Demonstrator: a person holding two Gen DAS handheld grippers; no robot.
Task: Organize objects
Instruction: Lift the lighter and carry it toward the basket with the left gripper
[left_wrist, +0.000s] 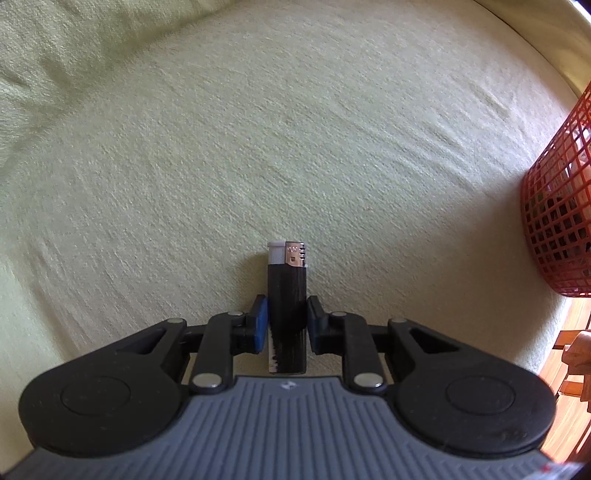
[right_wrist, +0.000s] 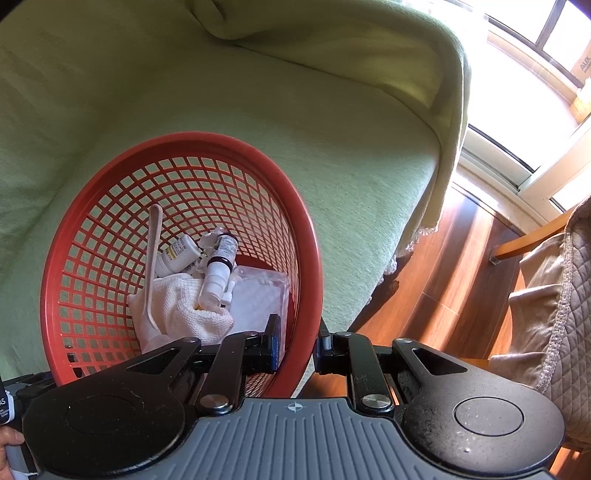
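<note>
While the left wrist view shows the left gripper pinching a black lighter above the pale green blanket, with both pads against its sides, the red basket appears there only at the right edge. From the right wrist view one can look inside the basket: a white cloth, a spray bottle and a spoon. The right gripper clamps the basket's rim between its fingers.
</note>
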